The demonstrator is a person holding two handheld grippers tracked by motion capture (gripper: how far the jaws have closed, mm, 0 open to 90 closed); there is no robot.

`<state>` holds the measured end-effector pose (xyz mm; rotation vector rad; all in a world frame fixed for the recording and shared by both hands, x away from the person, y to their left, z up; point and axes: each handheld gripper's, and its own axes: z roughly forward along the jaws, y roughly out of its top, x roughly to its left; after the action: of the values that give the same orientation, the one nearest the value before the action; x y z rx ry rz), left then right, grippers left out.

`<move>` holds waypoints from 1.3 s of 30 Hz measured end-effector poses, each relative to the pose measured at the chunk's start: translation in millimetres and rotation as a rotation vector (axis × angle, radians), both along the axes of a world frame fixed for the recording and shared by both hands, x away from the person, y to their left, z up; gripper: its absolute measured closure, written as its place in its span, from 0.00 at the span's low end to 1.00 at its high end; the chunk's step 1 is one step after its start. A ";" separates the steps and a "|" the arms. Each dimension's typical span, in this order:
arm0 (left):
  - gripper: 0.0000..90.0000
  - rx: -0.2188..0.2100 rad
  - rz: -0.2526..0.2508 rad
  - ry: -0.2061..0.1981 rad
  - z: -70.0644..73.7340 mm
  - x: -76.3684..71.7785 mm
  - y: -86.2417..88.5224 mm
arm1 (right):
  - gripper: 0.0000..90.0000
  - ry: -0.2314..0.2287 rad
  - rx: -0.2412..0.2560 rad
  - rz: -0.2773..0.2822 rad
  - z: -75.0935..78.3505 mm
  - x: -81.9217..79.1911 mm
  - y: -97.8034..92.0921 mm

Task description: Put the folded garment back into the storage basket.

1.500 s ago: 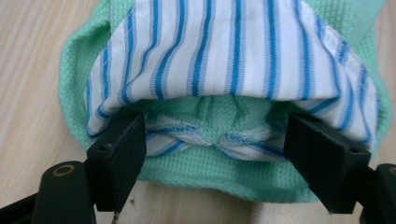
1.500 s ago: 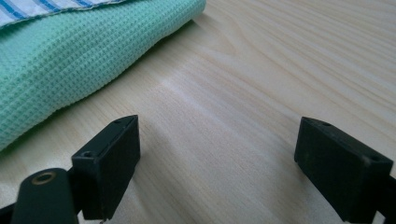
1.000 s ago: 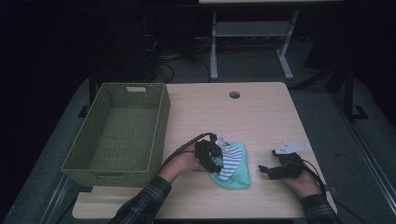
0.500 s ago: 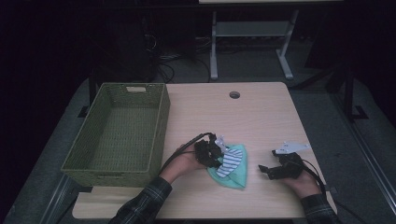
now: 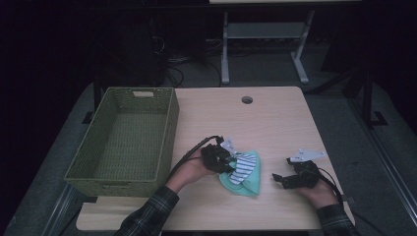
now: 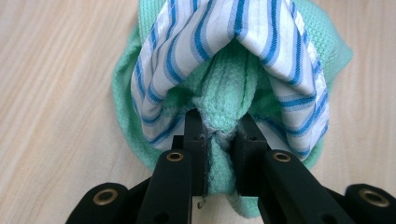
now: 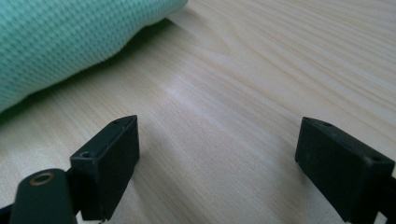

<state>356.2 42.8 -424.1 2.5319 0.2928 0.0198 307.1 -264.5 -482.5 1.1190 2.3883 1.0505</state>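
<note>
Two tools are down on my tabletop (image 5: 275, 123) right now, so biggest things first: the pale wood top runs wide, with a small round hole (image 5: 247, 100) near its far edge, and the room beyond it is too dark for me to make out more than a grey frame. On the left edge sits the green woven basket (image 5: 167, 128), its near wall partly over the tabletop's edge; I can see its bare floor.

Next down in size, the green cloth (image 5: 245, 184) lies on the tabletop just right of my left hand, well apart from the basket. A blue-and-white striped cloth (image 5: 243, 167) is draped over it. In the left gripper view the striped cloth (image 6: 280, 51) arches over a bunched ridge of the green cloth (image 6: 229, 84), so most of the green one is covered and its near edge is cut off by the frame.

My left tool (image 5: 222, 162) is clamped on that green ridge: in its own view the jaws squeeze the knit fabric (image 6: 219, 135) between them, and the striped layer sits outside the grip.

My right tool (image 5: 281, 179) rests on the tabletop to the right of the cloths, apart from them. In its own view the jaws stand wide with bare wood between (image 7: 217, 163), and a corner of green cloth (image 7: 70, 37) fills the upper left, blurred and cut off.
</note>
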 end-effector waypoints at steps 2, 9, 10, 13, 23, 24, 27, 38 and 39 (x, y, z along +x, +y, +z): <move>0.87 -0.023 0.013 0.004 3.5 -0.2 1.8 | 0.15 0.000 0.000 -0.001 0.0 0.1 -0.1; 0.87 -0.068 0.047 0.012 21.4 2.5 12.8 | 0.15 0.005 0.002 -0.007 0.2 0.0 -0.1; 0.87 -0.082 0.056 0.015 25.2 3.1 15.3 | 0.15 0.005 0.002 -0.007 0.1 0.0 -0.1; 0.87 -0.111 0.075 0.012 37.7 5.7 22.3 | 0.15 0.004 0.001 -0.008 0.1 0.1 -0.1; 0.87 -0.148 0.075 0.001 69.1 5.0 26.5 | 0.15 0.004 0.001 -0.008 0.1 0.0 -0.1; 0.87 -0.149 0.073 -0.004 71.8 5.4 27.6 | 0.15 0.005 0.001 -0.008 0.2 0.0 -0.1; 0.87 -0.155 0.091 -0.007 80.1 5.3 31.9 | 0.15 0.005 0.000 -0.010 0.2 0.0 -0.1; 0.87 -0.171 0.139 -0.043 106.8 7.6 52.7 | 0.15 0.006 0.001 -0.012 0.3 0.0 -0.1; 0.87 -0.169 0.141 -0.045 108.9 8.1 55.4 | 0.15 0.006 0.001 -0.012 0.3 0.0 0.0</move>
<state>364.3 98.2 -315.2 2.3358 0.4357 0.1028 307.0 -264.6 -482.2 1.1370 2.3830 1.0461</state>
